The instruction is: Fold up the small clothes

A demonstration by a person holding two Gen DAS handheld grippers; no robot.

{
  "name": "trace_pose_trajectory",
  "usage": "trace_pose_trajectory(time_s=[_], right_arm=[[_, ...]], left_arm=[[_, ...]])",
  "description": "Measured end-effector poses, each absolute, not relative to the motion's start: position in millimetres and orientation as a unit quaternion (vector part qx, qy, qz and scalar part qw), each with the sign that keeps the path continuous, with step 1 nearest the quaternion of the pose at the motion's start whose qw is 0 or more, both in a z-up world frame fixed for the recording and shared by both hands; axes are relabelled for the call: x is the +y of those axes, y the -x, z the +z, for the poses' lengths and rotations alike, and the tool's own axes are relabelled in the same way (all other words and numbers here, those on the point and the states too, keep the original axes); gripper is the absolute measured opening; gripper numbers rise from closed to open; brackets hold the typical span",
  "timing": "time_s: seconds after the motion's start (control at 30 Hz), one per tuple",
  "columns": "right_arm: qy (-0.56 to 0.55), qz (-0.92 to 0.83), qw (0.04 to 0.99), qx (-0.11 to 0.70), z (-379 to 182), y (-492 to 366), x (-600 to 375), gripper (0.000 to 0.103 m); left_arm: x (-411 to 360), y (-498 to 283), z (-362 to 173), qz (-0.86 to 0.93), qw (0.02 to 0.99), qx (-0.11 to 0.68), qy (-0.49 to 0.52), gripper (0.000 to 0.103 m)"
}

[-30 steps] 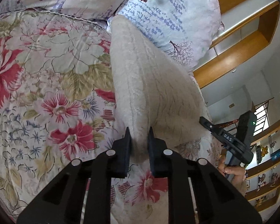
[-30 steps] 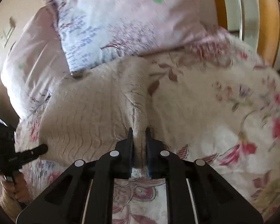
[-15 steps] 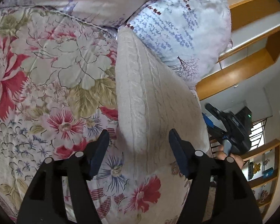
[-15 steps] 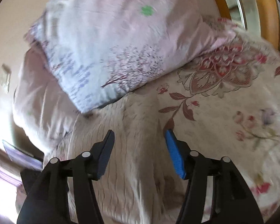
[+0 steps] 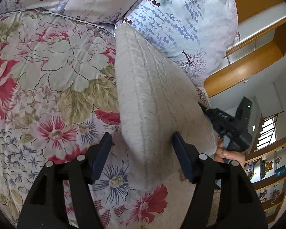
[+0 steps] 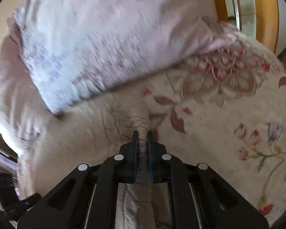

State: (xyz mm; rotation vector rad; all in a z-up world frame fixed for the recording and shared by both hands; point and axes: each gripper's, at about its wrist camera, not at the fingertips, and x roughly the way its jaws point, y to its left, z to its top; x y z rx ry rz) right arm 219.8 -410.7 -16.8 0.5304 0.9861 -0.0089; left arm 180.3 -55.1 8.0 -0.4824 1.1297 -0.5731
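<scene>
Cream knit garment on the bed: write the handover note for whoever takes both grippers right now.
Left gripper: open, straddling the near end of the cream knit garment without pinching it.
Right gripper: shut on a bunched edge of the same garment on its far side.
Garment: lies as a long folded strip on the floral bedspread, its far end against the lavender-print pillow.
Done: lengthwise fold looks in place.
Left: probably bring the pinched edge over for the next fold, then smooth and release. The right wrist view is blurred, so check the grip.
</scene>
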Motion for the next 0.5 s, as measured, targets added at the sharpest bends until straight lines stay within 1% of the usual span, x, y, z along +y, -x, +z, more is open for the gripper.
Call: trace_pose_trajectory(time_s=[0.13,0.3,0.33,0.37,0.4,0.43,0.5], right_arm=[[-0.245,-0.018,0.844,0.478,-21,-223,-411,0.008],[-0.238,-0.017,0.844,0.481,-19,-222,-411,0.009],[-0.242,-0.012,0.845,0.477,-18,-222,-409,0.012],[-0.255,-0.006,0.845,0.470,-14,-218,-413,0.016],[-0.278,-0.001,0.842,0.463,-10,-212,-420,0.030],[-0.292,0.002,0.839,0.459,-6,-207,-424,0.046],[-0.317,0.022,0.836,0.448,-1,-199,-432,0.058]], left_arm=[[-59,-182,9,-0.264,0.783,0.521,0.215,0.068],[-55,-183,12,-0.265,0.783,0.519,0.219,0.075],[-54,-182,14,-0.266,0.783,0.517,0.221,0.078],[-52,-182,16,-0.268,0.784,0.513,0.224,0.082],[-49,-184,21,-0.270,0.787,0.506,0.226,0.085],[-47,-185,25,-0.271,0.791,0.501,0.225,0.089],[-46,-190,32,-0.271,0.796,0.494,0.221,0.090]])
